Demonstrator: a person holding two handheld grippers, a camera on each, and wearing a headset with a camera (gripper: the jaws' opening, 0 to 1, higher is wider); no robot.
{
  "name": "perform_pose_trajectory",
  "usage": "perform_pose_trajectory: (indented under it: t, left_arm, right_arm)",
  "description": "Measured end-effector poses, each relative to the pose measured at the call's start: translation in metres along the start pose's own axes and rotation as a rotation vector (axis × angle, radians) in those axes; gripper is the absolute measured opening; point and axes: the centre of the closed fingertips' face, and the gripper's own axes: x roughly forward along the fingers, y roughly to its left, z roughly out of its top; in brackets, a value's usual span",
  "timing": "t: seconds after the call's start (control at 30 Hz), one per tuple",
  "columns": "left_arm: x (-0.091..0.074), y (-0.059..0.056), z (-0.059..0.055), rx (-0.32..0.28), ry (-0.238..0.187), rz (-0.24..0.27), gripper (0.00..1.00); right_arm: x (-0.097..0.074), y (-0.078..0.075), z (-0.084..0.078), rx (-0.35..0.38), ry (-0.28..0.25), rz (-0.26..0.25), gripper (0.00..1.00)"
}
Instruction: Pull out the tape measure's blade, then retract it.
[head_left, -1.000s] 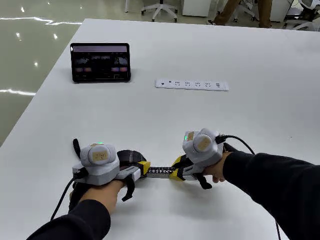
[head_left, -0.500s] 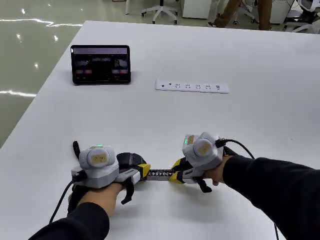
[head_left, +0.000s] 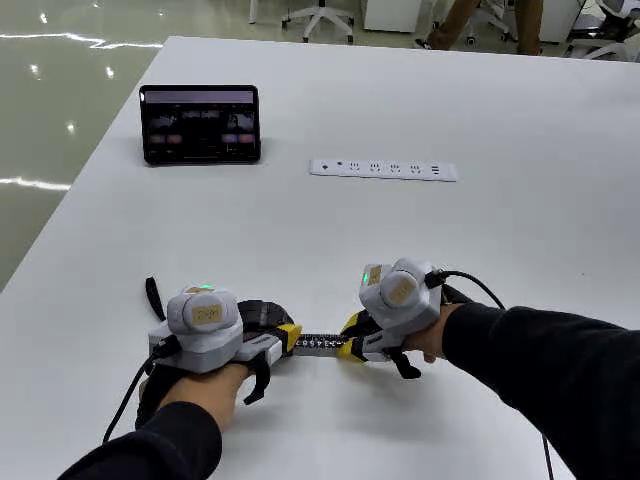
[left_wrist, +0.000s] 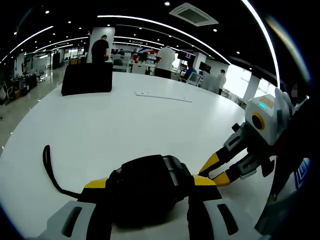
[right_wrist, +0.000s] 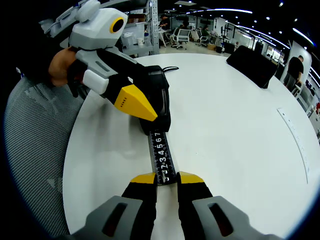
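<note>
Tape measure (head_left: 262, 318) sits low on the white table (head_left: 450, 230) in my head view, around 7 o'clock from the picture's middle. Its black case is clamped in my left gripper (head_left: 285, 338). The blade (head_left: 320, 343) is drawn out a short way, and its long axis runs flat across the table from the case toward 3 o'clock. My right gripper (head_left: 350, 342) has pinched the blade's free end. The two grippers face each other, tips near but apart, with the bare blade between them. A black wrist strap (head_left: 152, 295) trails from the case toward 10 o'clock. A dark tablet (head_left: 200, 123) stands well apart at 11 o'clock, and a white power strip (head_left: 383, 170) lies flat near 12 o'clock.

From my left gripper view, the jaws stand wide, one yellow tip on either flank of the case (left_wrist: 147, 185), both touching it. The right gripper (left_wrist: 216, 172) comes in from 3 o'clock with its tips close together, just beside the case. The strap (left_wrist: 47, 167) loops off toward 9 o'clock.

From my right gripper view, the jaws are almost closed, with the blade's (right_wrist: 160, 155) end nipped between the yellow tips at 6 o'clock. The printed numbers run up the blade toward 12 o'clock, where it enters the case (right_wrist: 156, 95). The left gripper (right_wrist: 145, 107) reaches down from 10 o'clock onto that case, and the hand holding it shows behind. The tablet (right_wrist: 252, 65) stands at 2 o'clock and the power strip (right_wrist: 295, 140) lies at 3 o'clock.
</note>
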Motion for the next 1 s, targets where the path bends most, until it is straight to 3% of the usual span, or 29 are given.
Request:
perform_pose_trajectory:
  t: [0.5, 0.73, 1.0]
  left_arm:
    - [0.0, 0.0, 0.001, 0.004, 0.0, -0.035, 0.57]
    - [-0.001, 0.004, 0.002, -0.067, -0.001, -0.046, 0.56]
    - [-0.001, 0.003, 0.002, -0.059, 0.004, -0.053, 0.56]
  right_arm:
    - [0.006, 0.002, 0.008, 0.002, -0.023, 0.012, 0.11]
    - [0.009, -0.001, 0.012, 0.041, -0.05, 0.024, 0.1]
    - [0.013, 0.0, 0.016, 0.034, -0.041, 0.038, 0.11]
